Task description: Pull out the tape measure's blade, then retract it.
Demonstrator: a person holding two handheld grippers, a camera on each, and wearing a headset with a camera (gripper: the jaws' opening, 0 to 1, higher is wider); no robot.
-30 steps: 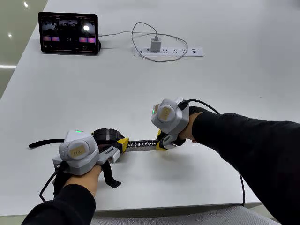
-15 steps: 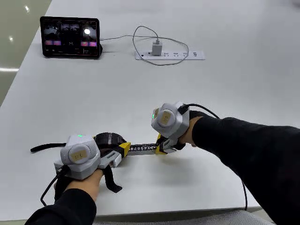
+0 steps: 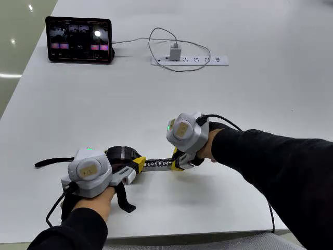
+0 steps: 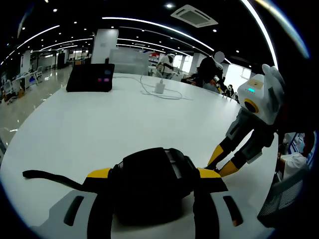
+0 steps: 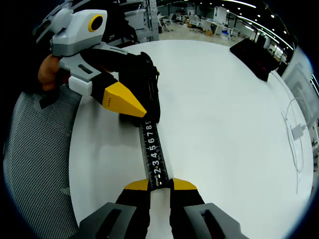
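Lower left of the head view, the left claw (image 3: pixel 129 171) is clamped on the black tape measure (image 3: pixel 122 154), one yellow-tipped jaw on each side of the case. Left gripper view agrees: the case (image 4: pixel 152 186) sits between the two jaws, filling the gap, flat on the white bench (image 3: pixel 156 104). A black strap (image 3: pixel 51 161) trails off the case toward the left edge of the frame.

Right of the case in the head view, a short run of blade (image 3: pixel 157 163) is out, lying flat on the bench, pointing at the right claw (image 3: pixel 177 164). Right gripper view: the blade (image 5: pixel 152 149) runs from the case up top down to the right claw (image 5: pixel 160 185), whose jaws are pinched together on the blade's end; printed numbers face up. Both claws are near each other, joined by the blade.

Upper left of the head view: tablet (image 3: pixel 79 39), screen lit. Upper middle: power strip (image 3: pixel 190 60) with a charger (image 3: pixel 175 52) plugged in.
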